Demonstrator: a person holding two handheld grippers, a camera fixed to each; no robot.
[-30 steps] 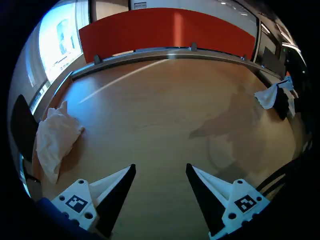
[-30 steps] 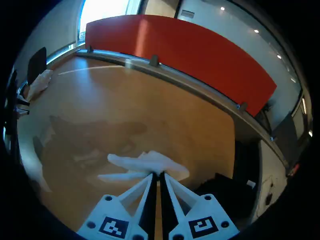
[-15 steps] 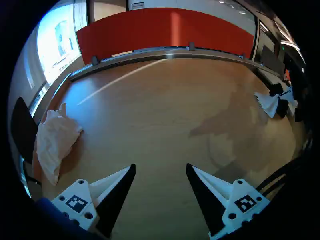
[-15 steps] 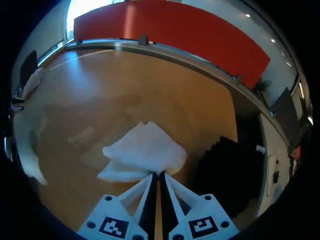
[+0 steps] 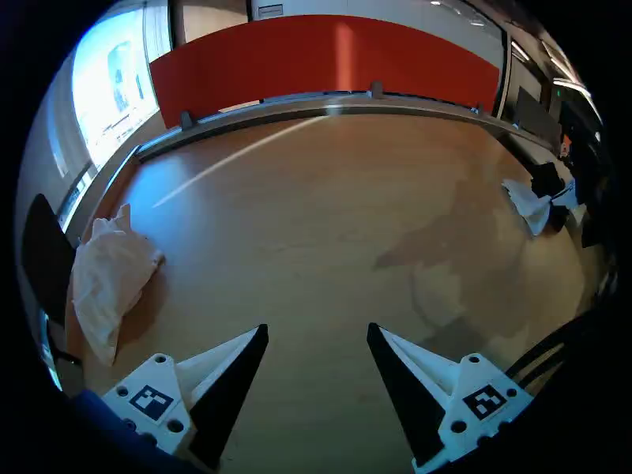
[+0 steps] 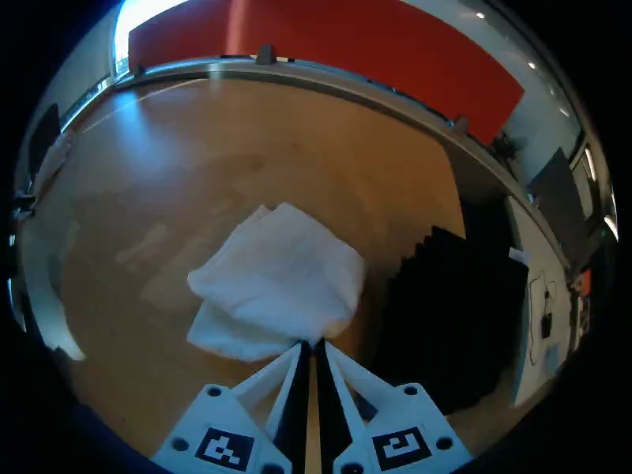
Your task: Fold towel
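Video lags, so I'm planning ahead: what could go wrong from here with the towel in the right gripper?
1. The right gripper pinches the folded towel at one edge only. Its layers could slip apart, and a lower layer pokes out on the left.
2. The towel lies close to the right edge of the table, with a dark drop beside it. If released here, it might slide off.
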